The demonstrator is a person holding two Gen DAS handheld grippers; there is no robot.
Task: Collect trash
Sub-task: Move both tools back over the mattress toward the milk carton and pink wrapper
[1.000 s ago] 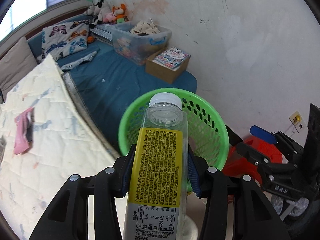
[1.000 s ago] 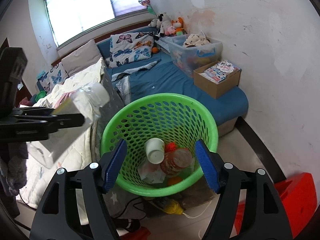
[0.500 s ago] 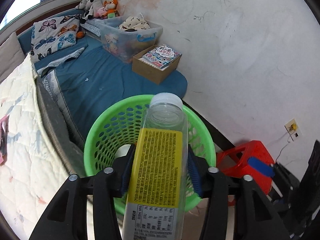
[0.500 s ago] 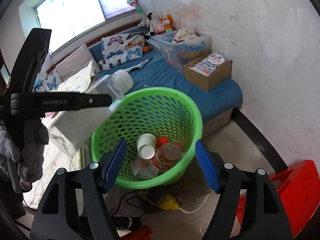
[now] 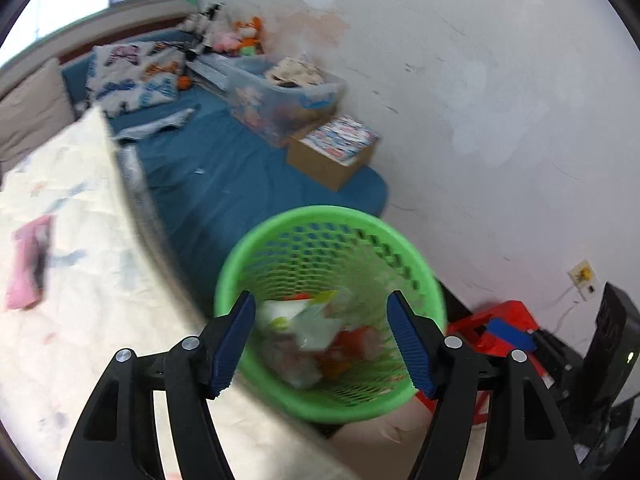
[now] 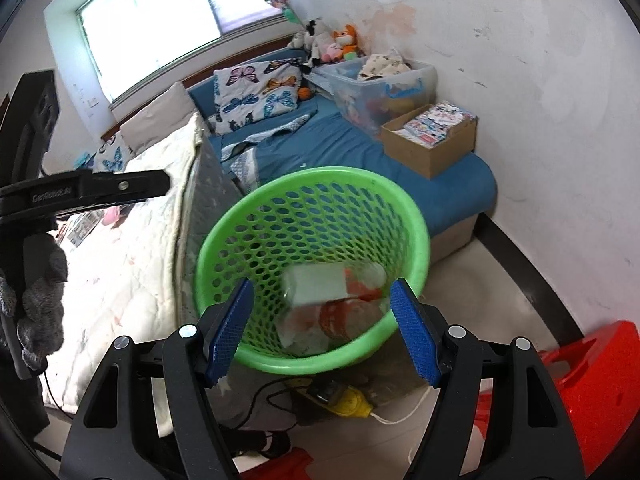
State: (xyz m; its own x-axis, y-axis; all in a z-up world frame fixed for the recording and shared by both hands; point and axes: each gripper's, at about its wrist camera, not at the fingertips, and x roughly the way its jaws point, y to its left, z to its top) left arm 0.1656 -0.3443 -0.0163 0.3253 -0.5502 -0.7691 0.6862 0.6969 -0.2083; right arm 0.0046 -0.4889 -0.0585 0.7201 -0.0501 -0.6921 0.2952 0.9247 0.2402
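A green mesh trash basket (image 5: pixel 280 240) stands on the floor beside the bed; it also shows in the right wrist view (image 6: pixel 256 208). The clear bottle with a yellow label (image 6: pixel 316 288) lies blurred inside it, on top of other trash (image 6: pixel 344 316); it shows as a pale blur in the left wrist view (image 5: pixel 316 324). My left gripper (image 5: pixel 322 340) is open and empty above the basket. My right gripper (image 6: pixel 320 328) is open and empty at the basket's near rim. The left gripper's arm (image 6: pixel 84 192) shows at the left of the right wrist view.
A bed with a cream quilt (image 5: pixel 60 264) lies left of the basket, a blue mattress (image 6: pixel 344 144) behind it with a cardboard box (image 6: pixel 428 140) and a clear storage bin (image 6: pixel 380 84). A red stool (image 6: pixel 600 368) stands at the right. A yellow power strip (image 6: pixel 344 396) lies under the basket.
My left gripper has opened and let go of the bottle, which has dropped into the green basket. The left gripper has pulled back a little. The right gripper has stayed open near the basket.
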